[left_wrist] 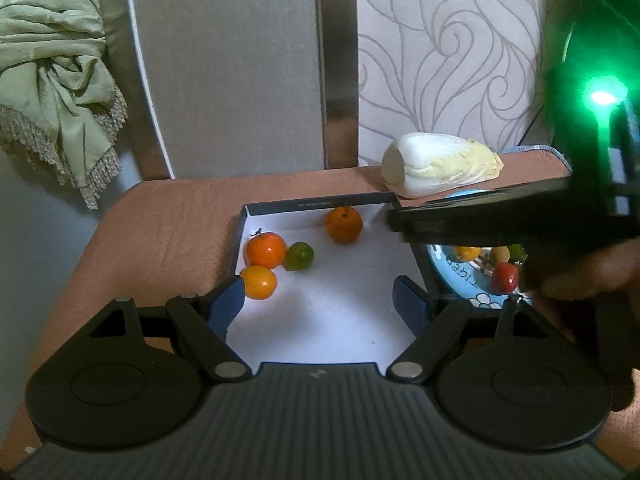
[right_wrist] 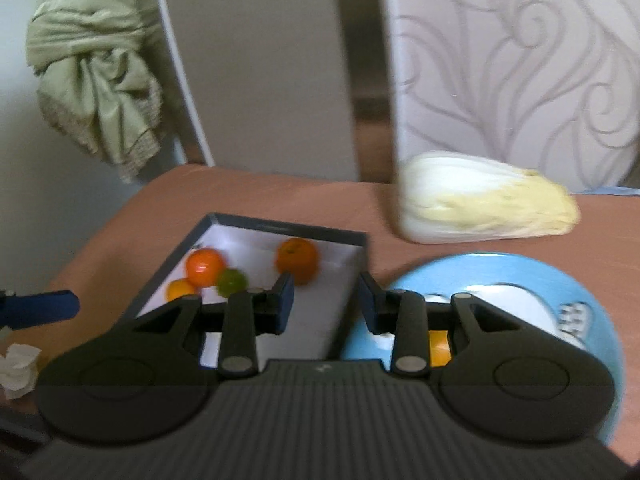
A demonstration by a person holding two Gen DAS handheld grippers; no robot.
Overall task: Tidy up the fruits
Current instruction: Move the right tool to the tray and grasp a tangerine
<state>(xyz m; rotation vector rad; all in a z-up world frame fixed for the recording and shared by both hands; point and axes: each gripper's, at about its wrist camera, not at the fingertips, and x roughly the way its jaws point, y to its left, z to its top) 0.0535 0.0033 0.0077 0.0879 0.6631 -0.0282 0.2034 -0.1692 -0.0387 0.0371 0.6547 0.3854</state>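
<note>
backdrop: swirl-pattern wall panel (left_wrist: 452,60), grey panel beside it, green knotted curtain (left_wrist: 56,76) at left
counter: salmon-brown cloth surface (left_wrist: 176,208)
box: shallow dark box (left_wrist: 316,204) with white floor, on the counter
fruit in box: four pieces. orange (left_wrist: 344,225) near the far wall; tomato-red one (left_wrist: 265,249), green one (left_wrist: 299,256) and yellow-orange one (left_wrist: 259,282) clustered at the left side
plate: blue plate (right_wrist: 520,276) just right of the box, more fruit on it, incl. a red piece (left_wrist: 505,278)
cabbage: napa cabbage (left_wrist: 440,169) lying on the counter behind the plate
left tool (left_wrist: 319,298): jaws wide apart over the box floor, nothing between them
right tool (right_wrist: 327,298): jaws part open, empty, over the box/plate edge; view blurred
tissue: crumpled white bit (right_wrist: 18,364) at lower left
</note>
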